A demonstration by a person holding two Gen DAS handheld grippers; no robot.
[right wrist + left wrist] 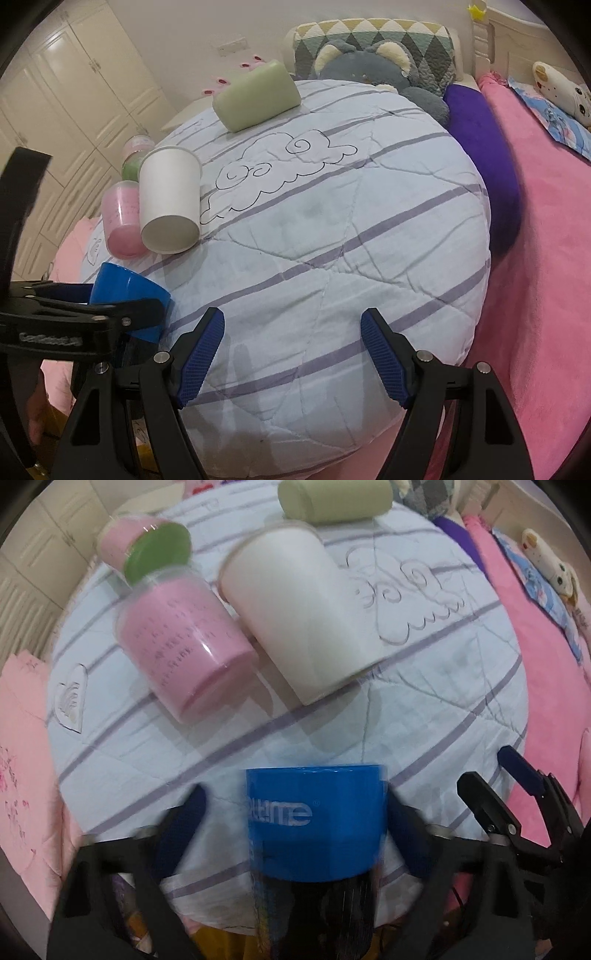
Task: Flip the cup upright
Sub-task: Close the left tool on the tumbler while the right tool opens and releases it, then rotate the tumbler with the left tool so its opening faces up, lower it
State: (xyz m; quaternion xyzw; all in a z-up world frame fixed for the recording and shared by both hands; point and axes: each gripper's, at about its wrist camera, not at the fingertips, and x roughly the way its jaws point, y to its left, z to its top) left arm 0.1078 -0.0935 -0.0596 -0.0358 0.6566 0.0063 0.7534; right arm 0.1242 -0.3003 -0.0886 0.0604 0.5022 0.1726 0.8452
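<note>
A blue cup (317, 819) with white lettering stands between the fingers of my left gripper (295, 830). The right pad touches its side; the left pad stands a little off it, so the grip is unclear. The blue cup also shows in the right wrist view (125, 295), partly behind the left gripper's black arm. My right gripper (291, 354) is open and empty over the striped quilt (332, 240). A white paper cup (295, 616) lies on its side, also in the right wrist view (168, 206). A pink cup (184, 646) lies beside it.
A green-lidded pink jar (147, 550) lies behind the pink cup. A pale green cylinder (258, 94) lies at the far edge of the quilt. A pink blanket (535, 258), a purple cushion (480, 147) and plush toys (369, 62) lie to the right and back.
</note>
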